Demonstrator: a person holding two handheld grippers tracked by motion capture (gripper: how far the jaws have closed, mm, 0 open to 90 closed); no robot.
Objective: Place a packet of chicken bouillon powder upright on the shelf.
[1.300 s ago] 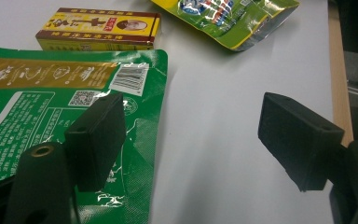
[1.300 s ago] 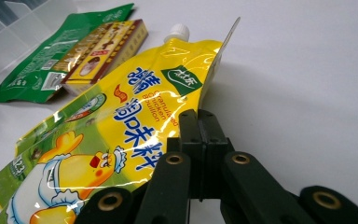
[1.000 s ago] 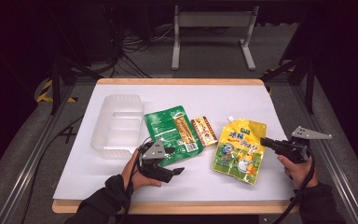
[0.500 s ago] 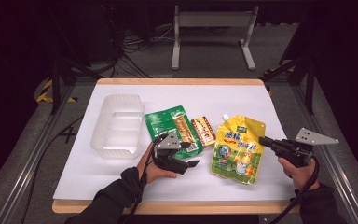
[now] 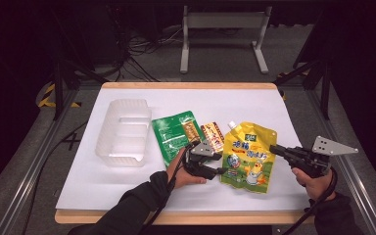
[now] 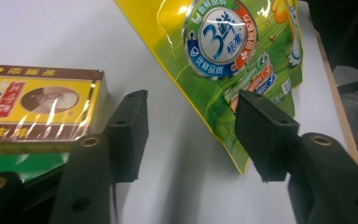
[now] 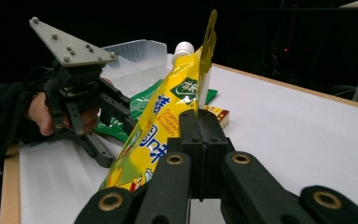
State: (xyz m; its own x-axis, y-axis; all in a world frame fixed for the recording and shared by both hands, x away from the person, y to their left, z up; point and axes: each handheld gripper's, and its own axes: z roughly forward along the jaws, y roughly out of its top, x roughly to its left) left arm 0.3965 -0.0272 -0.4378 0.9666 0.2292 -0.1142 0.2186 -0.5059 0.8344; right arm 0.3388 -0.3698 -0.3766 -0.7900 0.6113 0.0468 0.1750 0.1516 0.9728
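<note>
Now your right gripper (image 7: 200, 140) pinches the right edge of the yellow pouch (image 5: 248, 155), tilting it up near the worktop's (image 5: 274, 107) front edge. Your left gripper (image 6: 191, 135) has just been closing; its half-open jaws straddle the pouch's left edge, pads not yet pressing, beside the yellow box (image 6: 37, 109).

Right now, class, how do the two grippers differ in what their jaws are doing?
The right gripper is shut on the yellow pouch's edge, lifting it; the left gripper is part open, its jaws just closing, one over the pouch's other edge, nothing pinched yet. Both are black, hand-held, at the same pouch.
</note>
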